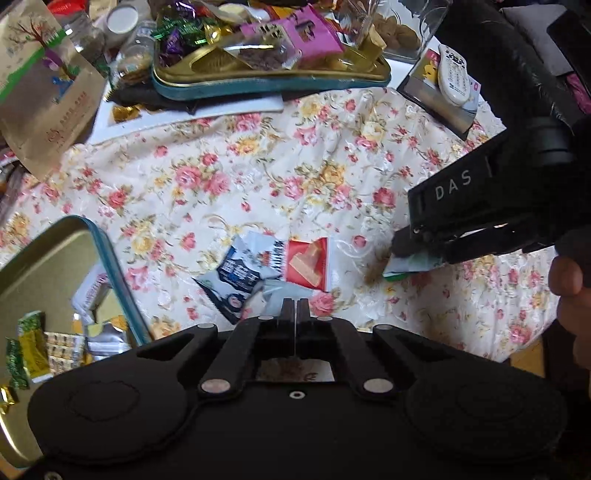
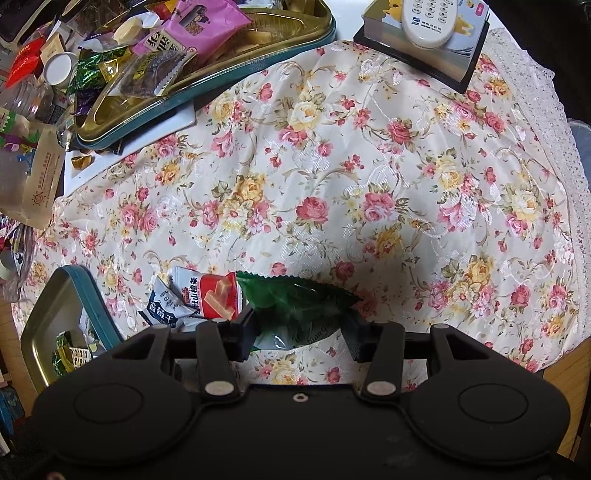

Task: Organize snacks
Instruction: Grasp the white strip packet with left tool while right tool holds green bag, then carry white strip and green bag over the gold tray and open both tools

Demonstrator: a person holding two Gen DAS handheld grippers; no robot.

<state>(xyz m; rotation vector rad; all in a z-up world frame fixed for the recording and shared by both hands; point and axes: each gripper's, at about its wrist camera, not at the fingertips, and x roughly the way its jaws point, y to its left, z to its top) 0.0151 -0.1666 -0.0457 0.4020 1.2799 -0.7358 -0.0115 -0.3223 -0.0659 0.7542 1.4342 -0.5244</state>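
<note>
My left gripper [image 1: 295, 308] is shut, with nothing visible between its fingers, and hangs just above a small heap of snacks on the floral cloth. The heap holds a blue-and-white packet [image 1: 240, 273] [image 2: 166, 302] and a red wafer packet [image 1: 308, 264] [image 2: 218, 295]. Right of the heap, my right gripper [image 2: 301, 332] [image 1: 421, 254] points down and is shut on a green packet [image 2: 295, 299] [image 1: 406, 267], which rests on the cloth. An open teal-rimmed tin [image 1: 107, 258] [image 2: 85, 291] at the left holds several small wrapped snacks.
A larger teal-and-gold tin [image 1: 258, 85] [image 2: 221, 74], piled with sweets and a pink bag, stands at the back. A white remote [image 1: 454, 74] [image 2: 428, 22] lies on a book at the back right. A kraft paper bag [image 1: 48, 110] and jars crowd the far left. A hand [image 1: 569, 273] shows at the right edge.
</note>
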